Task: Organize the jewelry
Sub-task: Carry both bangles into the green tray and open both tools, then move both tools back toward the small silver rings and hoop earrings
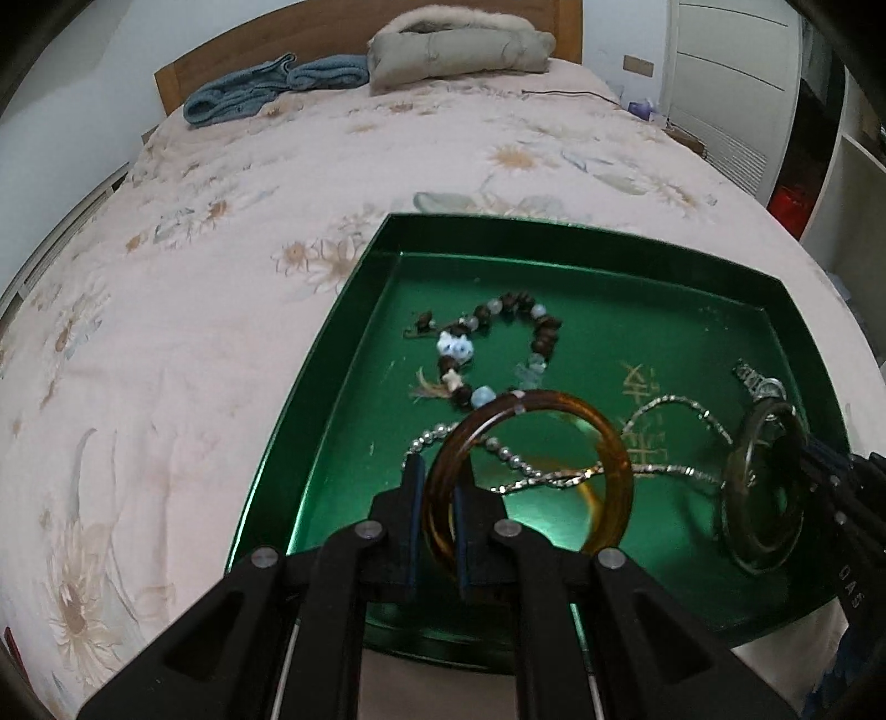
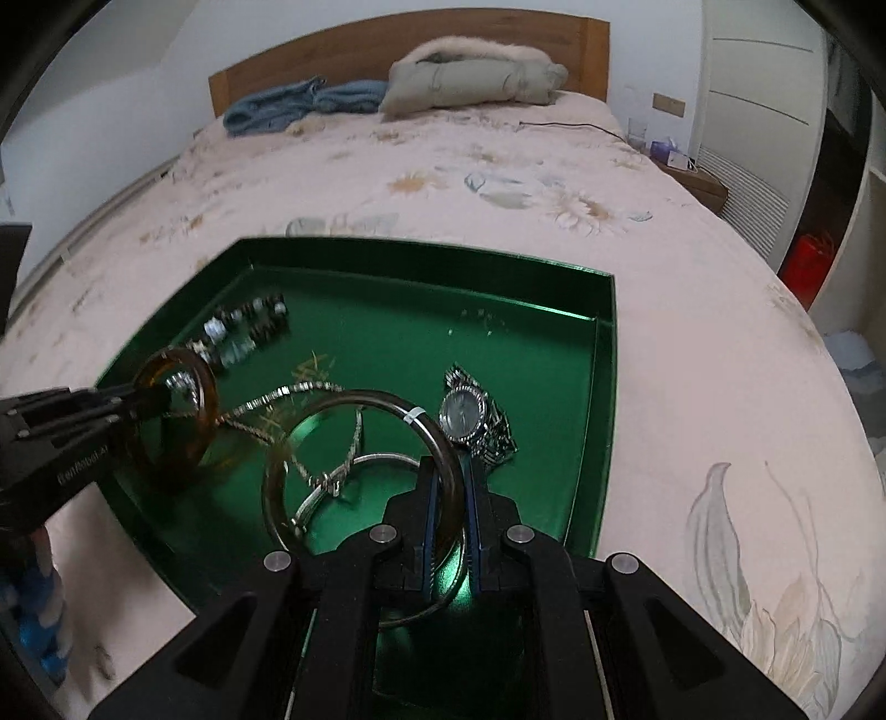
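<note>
A green tray (image 1: 354, 288) lies on the bed and holds jewelry. My left gripper (image 1: 440, 476) is shut on an amber bangle (image 1: 609, 443) and holds it upright over the tray; both show in the right wrist view, the gripper (image 2: 147, 401) and bangle (image 2: 205, 421). My right gripper (image 2: 451, 471) is shut on a thin dark bangle (image 2: 354, 396), also upright; the left wrist view shows it (image 1: 736, 487). In the tray lie a beaded bracelet (image 1: 498, 343), a silver chain (image 1: 653, 410), a silver watch (image 2: 470, 415) and a silver bangle (image 2: 382, 458).
The tray (image 2: 603, 387) sits on a pink floral bedspread (image 1: 194, 332). A grey jacket (image 1: 459, 44) and blue cloth (image 1: 266, 83) lie by the wooden headboard (image 2: 387, 44). A nightstand (image 2: 692, 177) and white cabinets stand to the right.
</note>
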A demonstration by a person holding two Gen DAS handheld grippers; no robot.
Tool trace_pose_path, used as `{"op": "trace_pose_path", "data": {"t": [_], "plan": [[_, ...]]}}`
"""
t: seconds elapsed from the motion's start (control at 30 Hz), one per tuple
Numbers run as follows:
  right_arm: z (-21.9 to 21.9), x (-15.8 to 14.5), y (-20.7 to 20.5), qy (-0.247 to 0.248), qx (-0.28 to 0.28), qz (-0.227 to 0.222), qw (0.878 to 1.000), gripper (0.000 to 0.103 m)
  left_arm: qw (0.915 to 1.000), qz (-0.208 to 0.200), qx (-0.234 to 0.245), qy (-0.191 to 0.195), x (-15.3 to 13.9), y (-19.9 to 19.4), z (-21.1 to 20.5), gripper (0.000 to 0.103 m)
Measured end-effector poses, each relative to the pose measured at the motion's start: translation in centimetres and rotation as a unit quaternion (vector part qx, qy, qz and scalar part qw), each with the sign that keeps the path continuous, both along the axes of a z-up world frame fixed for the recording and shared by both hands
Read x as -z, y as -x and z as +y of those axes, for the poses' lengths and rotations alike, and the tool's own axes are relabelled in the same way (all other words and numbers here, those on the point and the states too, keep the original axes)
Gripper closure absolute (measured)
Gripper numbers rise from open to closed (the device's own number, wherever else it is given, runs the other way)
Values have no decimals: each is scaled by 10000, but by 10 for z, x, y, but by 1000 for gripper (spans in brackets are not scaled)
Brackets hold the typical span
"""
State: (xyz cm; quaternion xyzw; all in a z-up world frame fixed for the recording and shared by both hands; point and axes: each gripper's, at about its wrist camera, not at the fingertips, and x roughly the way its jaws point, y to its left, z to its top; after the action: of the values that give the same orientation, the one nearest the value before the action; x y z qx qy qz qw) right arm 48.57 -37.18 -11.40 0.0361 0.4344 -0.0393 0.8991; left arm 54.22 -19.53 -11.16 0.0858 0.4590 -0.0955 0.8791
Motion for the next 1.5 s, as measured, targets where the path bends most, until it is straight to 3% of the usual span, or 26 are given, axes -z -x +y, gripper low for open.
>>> {"op": "trace_pose_path", "data": {"t": [0.07, 0.2, 0.23, 0.43, 0.57, 0.67, 0.9, 1.03, 1.27, 1.5], "plan": [[0, 2, 1, 17, -2, 35, 10000, 92, 10000, 16, 40, -2, 2, 0, 0, 94], [0, -5, 4, -37, -48, 74, 10000, 68, 9996, 153, 203, 77, -2, 0, -1, 91], [-1, -12, 8, -76, -48, 1, 10000, 67, 9994, 166, 250, 169, -6, 2, 1, 91], [-4, -67, 50, -169, -64, -467, 9987, 65, 9985, -102, 256, 469, -56, 30, 21, 87], [-6, -110, 99, -227, -76, -860, 9960, 64, 9959, -630, 264, 592, -107, 73, 52, 87], [-6, -142, 146, -165, -94, -1123, 9935, 64, 9933, -972, 189, 594, -141, 108, 79, 87], [-4, -193, 247, -79, -32, -1519, 9884, 64, 9903, -1330, 37, 393, -195, 191, 137, 87], [5, -209, 300, -71, -17, -1664, 9860, 64, 9877, -1499, 4, 451, -218, 241, 167, 68], [23, -215, 366, -241, -56, -1853, 9824, 63, 9847, -1605, 101, 664, -226, 312, 199, 66], [29, -196, 393, -409, -4, -1804, 9827, 61, 9854, -1538, 310, 657, -194, 351, 209, 66]]}}
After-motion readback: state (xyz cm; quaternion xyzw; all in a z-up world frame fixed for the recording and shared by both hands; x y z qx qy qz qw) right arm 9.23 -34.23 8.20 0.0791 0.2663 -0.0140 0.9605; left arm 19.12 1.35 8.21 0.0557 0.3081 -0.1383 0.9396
